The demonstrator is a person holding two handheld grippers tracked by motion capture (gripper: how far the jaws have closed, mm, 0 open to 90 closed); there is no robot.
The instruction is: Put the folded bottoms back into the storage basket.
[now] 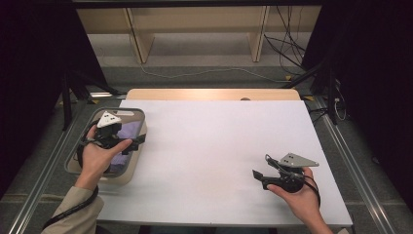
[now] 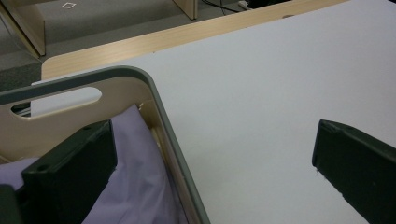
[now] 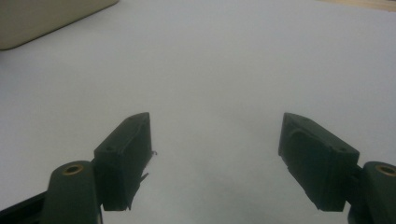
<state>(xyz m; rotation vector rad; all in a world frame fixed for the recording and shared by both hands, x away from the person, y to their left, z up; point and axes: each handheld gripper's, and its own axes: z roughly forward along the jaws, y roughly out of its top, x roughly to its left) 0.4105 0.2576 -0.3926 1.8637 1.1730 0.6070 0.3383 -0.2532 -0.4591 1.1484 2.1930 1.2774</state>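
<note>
Jaws of left gripper [image 2: 210, 172] spread wide, empty, straddling the grey rim of the wooden bin [image 2: 154, 93] above lilac cloth [image 2: 135, 177]. Jaws of right gripper [image 3: 215, 158] likewise wide apart, empty, over bare white surface [image 1: 219, 146], well apart from bin.

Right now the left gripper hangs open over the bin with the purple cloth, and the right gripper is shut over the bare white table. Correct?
Not quite. The right gripper is open: the right gripper view shows its jaws wide apart above the white table. The left gripper is open over the bin holding the purple cloth.
</note>
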